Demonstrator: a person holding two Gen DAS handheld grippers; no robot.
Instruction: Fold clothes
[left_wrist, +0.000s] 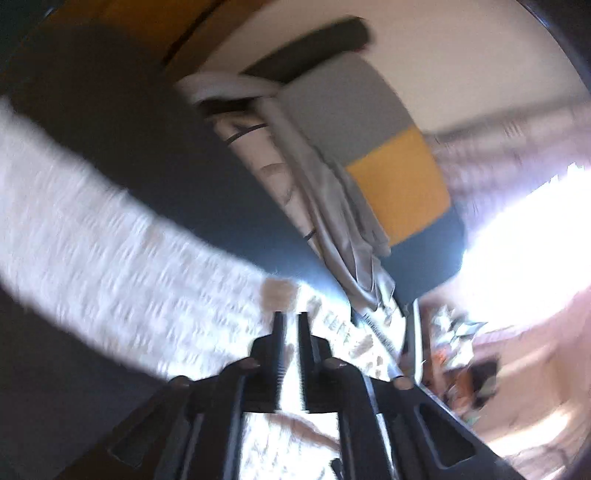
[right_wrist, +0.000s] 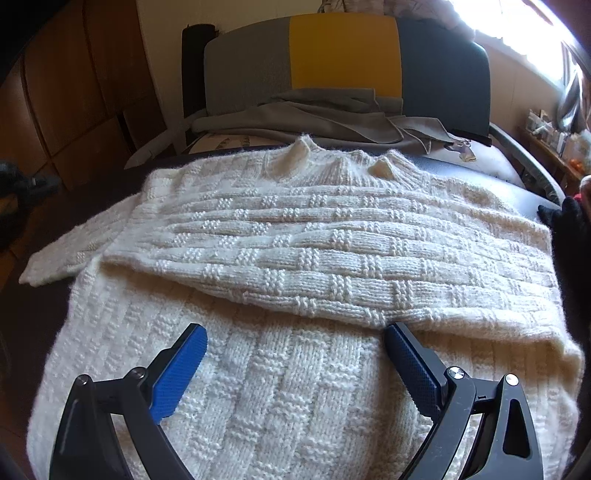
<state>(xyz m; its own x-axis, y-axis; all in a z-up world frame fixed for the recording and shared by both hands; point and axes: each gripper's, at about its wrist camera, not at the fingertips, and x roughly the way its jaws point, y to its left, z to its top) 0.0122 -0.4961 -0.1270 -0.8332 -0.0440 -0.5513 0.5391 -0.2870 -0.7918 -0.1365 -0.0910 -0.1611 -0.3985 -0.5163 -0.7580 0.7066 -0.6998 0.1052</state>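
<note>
Right wrist view: cream knit sweater (right_wrist: 295, 258) spread on the bed, one sleeve (right_wrist: 351, 273) folded across; other sleeve (right_wrist: 74, 243) lies out. Right gripper (right_wrist: 295, 362) wide, empty; left gripper (left_wrist: 291, 317) narrow.

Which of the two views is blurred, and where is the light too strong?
Left wrist view: motion blur smears the white knitted sweater, with blown-out glare at right. Right wrist view: sharp on the sweater and open right gripper; window glare top right, fisheye bending at edges.
</note>
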